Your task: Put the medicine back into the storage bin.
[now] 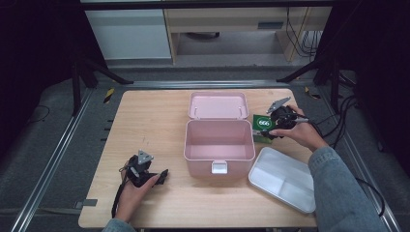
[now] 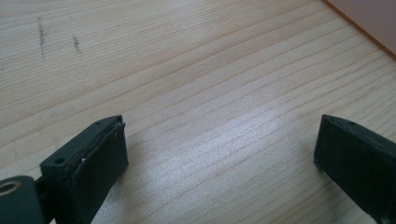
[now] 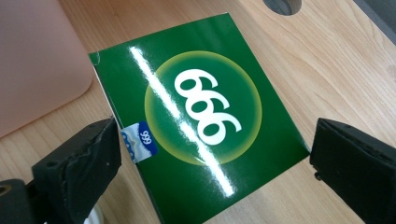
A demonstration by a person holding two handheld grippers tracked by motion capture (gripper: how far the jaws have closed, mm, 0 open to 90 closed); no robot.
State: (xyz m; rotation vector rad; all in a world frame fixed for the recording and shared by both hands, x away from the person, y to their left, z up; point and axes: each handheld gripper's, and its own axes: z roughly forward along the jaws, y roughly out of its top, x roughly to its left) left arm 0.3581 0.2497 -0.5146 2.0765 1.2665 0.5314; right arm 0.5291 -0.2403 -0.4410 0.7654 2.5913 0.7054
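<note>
A green carton (image 1: 264, 126) printed with "666" lies flat on the wooden table (image 1: 150, 125), just right of an open pink box (image 1: 220, 163). My right gripper (image 1: 270, 127) hovers over the carton. In the right gripper view the carton (image 3: 201, 121) lies between the two wide-spread jaws of the right gripper (image 3: 215, 154), and the pads stand beside its edges without pressing on it. My left gripper (image 1: 162, 176) rests near the front left of the table, held by a hand. Its jaws (image 2: 219, 149) stand open over bare wood, with nothing between them.
The pink box's lid (image 1: 217, 105) lies folded back behind it, and its inside looks bare. A white divided tray (image 1: 283, 179) sits at the front right, near the table edge. Cables (image 1: 338, 121) trail off the right side. A corner of the pink box (image 2: 373, 18) shows in the left gripper view.
</note>
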